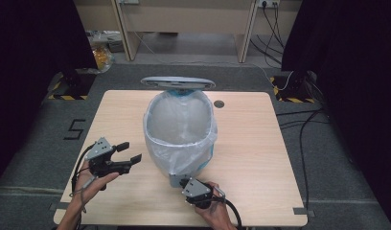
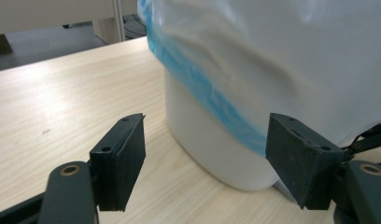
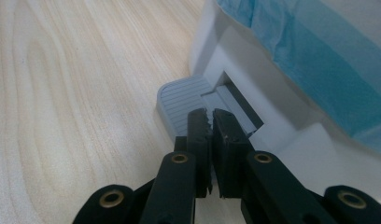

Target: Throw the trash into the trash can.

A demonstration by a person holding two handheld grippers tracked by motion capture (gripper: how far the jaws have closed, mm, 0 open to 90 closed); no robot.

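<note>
A white pedal bin (image 1: 180, 143) stands in the middle of the wooden table (image 1: 260, 158), lined with a white and blue bag (image 1: 184, 120). Its grey lid (image 1: 178, 82) stands raised at the back. My right gripper (image 1: 185, 184) is shut with nothing between its jaws. In the right gripper view its tips (image 3: 209, 114) rest on the grey ribbed pedal (image 3: 179, 100) at the bin's base (image 3: 272, 116). My left gripper (image 1: 130, 152) stands open to the left of the bin, low over the table. Its pads (image 2: 123, 158) are spread wide before the bin's wall (image 2: 212, 144) and bag (image 2: 272, 56), touching neither.
A round cable hole (image 1: 219, 103) sits in the table behind the bin on the right. Bare tabletop lies to the left and right of the bin. Beyond the table are desk legs (image 1: 128, 28), cables (image 1: 299, 124) on the floor and dark curtains on both sides.
</note>
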